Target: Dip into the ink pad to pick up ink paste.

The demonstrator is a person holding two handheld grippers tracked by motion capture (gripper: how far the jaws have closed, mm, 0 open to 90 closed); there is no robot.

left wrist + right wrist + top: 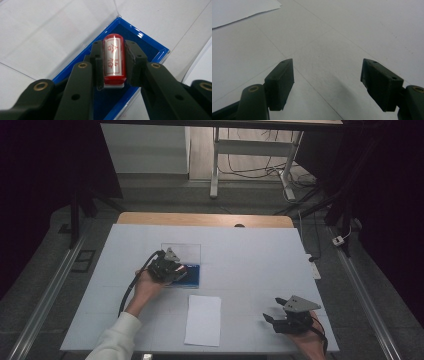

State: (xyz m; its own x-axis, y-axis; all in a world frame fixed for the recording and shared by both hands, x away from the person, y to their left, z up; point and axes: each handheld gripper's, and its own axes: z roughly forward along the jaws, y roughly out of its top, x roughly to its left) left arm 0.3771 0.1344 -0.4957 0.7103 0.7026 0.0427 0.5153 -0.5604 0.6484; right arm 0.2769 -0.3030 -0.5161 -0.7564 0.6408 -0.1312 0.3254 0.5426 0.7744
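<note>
Left gripper (176, 269) is clamped on a red stamp (114, 60), jaws pressing both its long sides. Stamp sits over the dark blue pad of the ink-pad case (150, 48), its white base low over the pad; can't tell if it touches. The case lies left of centre on the white table sheet (250, 255), with its clear lid (187, 251) folded open toward the far side.

Right gripper (274, 317) rests near the front right corner, jaws wide apart, nothing between them, bare sheet under it.

Edges and room: the case is well in from every sheet edge. One paper sheet (203, 319) lies near the front edge, between the two grippers, just apart from the case's front side. Large open area on the right half and far side of the table. A strip of wooden tabletop (205, 219) shows beyond the sheet's far edge. The right gripper is close to the front edge.

Count: two grippers, one stamp, one ink-pad case, one loose paper.

View differences: the left gripper view gives the red characters on the stamp's face and the blue rim of the case; in the high view the stamp is mostly hidden under the gripper. The right gripper view catches a corner of the paper (242, 10) at top left and faint seam lines in the table sheet.
</note>
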